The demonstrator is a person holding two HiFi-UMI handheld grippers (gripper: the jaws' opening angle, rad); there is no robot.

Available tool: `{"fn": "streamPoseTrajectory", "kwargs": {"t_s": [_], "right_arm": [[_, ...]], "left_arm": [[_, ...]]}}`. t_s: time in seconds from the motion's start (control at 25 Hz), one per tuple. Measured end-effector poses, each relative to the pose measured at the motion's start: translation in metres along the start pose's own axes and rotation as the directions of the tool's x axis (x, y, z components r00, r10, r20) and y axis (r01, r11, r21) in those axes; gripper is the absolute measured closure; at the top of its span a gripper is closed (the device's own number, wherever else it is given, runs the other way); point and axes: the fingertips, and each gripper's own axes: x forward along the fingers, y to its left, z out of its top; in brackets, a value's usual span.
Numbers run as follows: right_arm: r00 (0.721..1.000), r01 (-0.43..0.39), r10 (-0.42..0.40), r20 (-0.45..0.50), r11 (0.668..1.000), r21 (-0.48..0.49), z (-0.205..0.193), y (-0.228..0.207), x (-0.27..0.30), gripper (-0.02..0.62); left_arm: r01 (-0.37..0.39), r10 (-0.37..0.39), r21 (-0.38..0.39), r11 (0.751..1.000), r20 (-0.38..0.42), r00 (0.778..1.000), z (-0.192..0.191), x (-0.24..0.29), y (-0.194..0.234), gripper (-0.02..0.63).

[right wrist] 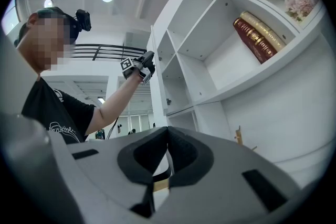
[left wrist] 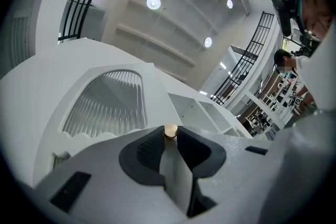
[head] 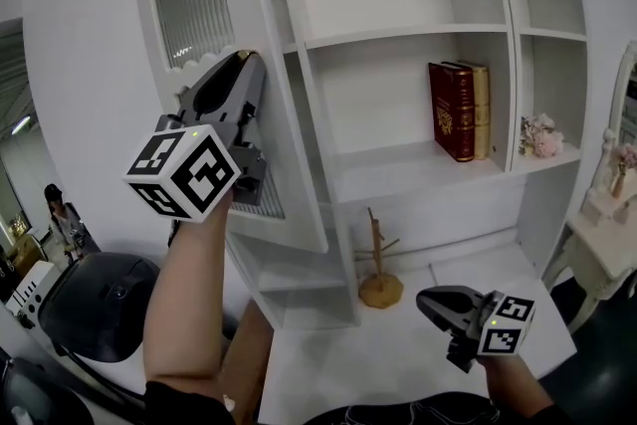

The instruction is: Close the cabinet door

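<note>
Two tools show: the left tool pinches the edge of the open cabinet door by its small knob; the right tool is closed and empty.

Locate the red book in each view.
Head view: red book right of centre, on the middle shelf, beside a tan book.
Left gripper view: not in it.
Right gripper view: upper right, beside the tan book.
Shared landmark: the open cabinet door, its knob held by the left gripper.

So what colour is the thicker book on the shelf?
The thicker book is dark red with gold ornament, clearest in the head view.
</note>
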Motion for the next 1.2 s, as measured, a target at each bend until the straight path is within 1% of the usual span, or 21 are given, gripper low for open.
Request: {"fn": "streamPoseTrajectory", "kwargs": {"t_s": [0.24, 0.44, 1.0, 1.2], "right_arm": [[1.0, 0.02, -0.021, 0.003, 1.0, 0.024, -0.004, -0.013, -0.013, 0.588], [0.999, 0.035, -0.035, -0.002, 0.999, 0.04, -0.006, -0.023, -0.02, 0.589], [0.998, 0.067, -0.066, -0.009, 0.997, 0.047, -0.005, -0.05, -0.037, 0.588], [0.997, 0.073, -0.073, -0.01, 0.996, 0.048, -0.003, -0.057, -0.041, 0.588]], "left_arm": [[-0.035, 0.035, 0.043, 0.998, -0.011, 0.999, -0.011, 0.014, 0.001, 0.531], [-0.045, 0.046, 0.062, 0.997, -0.016, 0.999, -0.019, 0.023, 0.003, 0.529], [-0.066, 0.071, 0.09, 0.994, -0.049, 0.996, -0.044, 0.051, 0.012, 0.528], [-0.086, 0.095, 0.129, 0.988, -0.063, 0.993, -0.052, 0.06, 0.015, 0.528]]}}
